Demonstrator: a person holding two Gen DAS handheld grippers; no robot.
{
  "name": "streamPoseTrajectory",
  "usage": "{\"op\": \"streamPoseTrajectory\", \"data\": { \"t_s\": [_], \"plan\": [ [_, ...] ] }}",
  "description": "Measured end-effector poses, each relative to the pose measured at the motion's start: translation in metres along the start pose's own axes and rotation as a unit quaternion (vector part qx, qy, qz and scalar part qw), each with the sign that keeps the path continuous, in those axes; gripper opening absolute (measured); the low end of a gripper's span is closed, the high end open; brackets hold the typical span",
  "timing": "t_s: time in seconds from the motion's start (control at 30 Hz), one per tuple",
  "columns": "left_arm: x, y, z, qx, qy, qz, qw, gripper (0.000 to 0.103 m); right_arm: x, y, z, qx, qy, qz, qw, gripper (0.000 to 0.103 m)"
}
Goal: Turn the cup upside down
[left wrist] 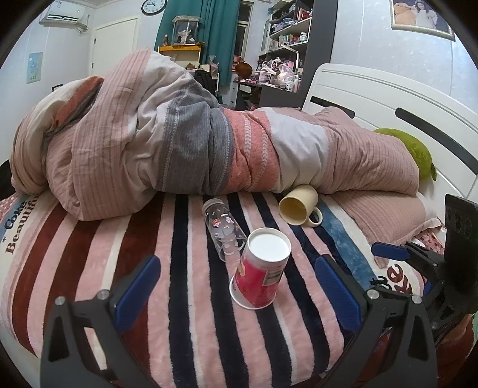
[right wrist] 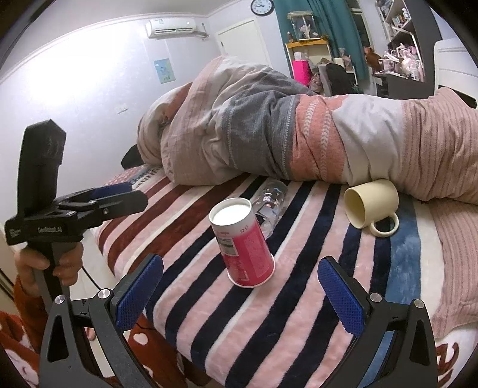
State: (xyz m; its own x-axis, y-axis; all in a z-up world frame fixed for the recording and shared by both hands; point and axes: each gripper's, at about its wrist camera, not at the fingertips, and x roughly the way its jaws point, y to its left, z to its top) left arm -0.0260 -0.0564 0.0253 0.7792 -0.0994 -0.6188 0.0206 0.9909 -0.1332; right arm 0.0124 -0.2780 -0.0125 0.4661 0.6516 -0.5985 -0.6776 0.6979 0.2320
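One red paper cup stands on the striped bed. Behind it lie one clear bottle, I think, and one cream mug.

A home bedroom: a bed with a rumpled duvet, far cluttered shelves, wall air conditioner.

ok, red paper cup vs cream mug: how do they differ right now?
The red paper cup stands upside down, rim on the striped blanket, white base up; the cream mug lies on its side, mouth facing the cameras. The mug has a handle, the cup none. Neither is held.
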Motion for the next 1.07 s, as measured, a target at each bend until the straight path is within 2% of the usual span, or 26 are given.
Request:
{"op": "streamPoseTrajectory", "data": {
  "t_s": [1.07],
  "plan": [
    [-0.0016,-0.0052,0.0011,0.004,-0.002,0.005,1.0,0.103,-0.0066,0.0018,0.0015,-0.009,-0.012,-0.011,1.0,0.103]
  ]
}}
